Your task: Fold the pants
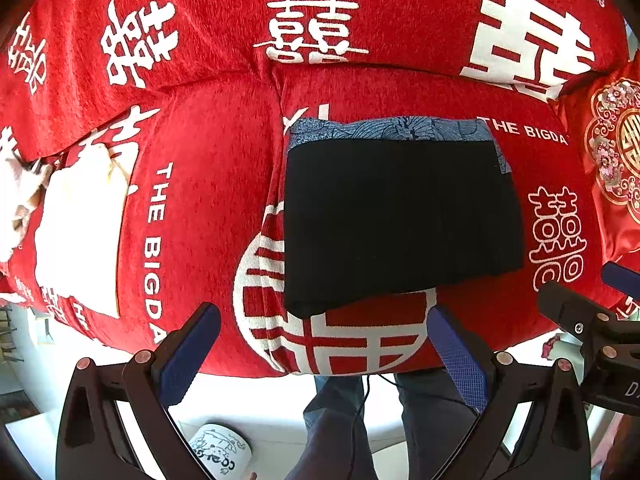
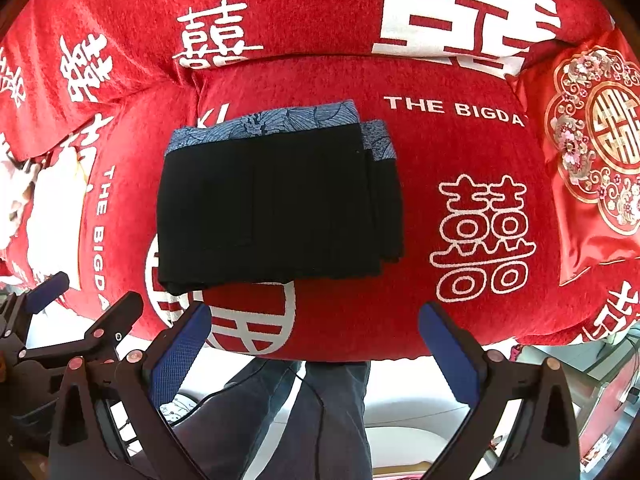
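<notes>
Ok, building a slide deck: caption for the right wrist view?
Open right claw hovers before folded black pants lying on a red sofa cover.

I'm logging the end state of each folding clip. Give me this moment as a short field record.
garment: black pants, folded into a compact stack
trim: blue patterned band along far edge
surface: red cover with white characters
left gripper: open, empty, short of the pants
right gripper: open, empty, short of the pants
</notes>
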Motion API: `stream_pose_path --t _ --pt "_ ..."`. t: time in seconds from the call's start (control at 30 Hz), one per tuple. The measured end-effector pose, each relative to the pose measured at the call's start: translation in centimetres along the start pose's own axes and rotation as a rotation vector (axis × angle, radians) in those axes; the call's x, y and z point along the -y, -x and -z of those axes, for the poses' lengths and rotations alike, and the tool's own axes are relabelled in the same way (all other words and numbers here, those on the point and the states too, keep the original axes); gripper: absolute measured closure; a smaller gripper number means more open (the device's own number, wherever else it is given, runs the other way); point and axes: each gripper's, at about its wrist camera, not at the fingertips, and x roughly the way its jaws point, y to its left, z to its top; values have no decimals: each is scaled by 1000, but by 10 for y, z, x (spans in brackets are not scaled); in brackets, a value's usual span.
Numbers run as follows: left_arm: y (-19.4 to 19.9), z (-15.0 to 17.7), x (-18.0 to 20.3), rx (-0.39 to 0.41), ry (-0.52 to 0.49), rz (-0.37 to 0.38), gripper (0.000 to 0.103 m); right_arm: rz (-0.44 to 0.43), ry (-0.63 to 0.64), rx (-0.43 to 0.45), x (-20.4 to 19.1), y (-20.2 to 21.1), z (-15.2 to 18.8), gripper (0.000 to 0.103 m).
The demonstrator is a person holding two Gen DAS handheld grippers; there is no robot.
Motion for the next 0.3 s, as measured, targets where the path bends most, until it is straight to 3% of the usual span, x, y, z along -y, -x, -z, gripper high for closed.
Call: stream_pose_path --t 0.3 --pt "-1 -1 -1 15 -3 3 0 -1 0 -1 0 0 0 0"
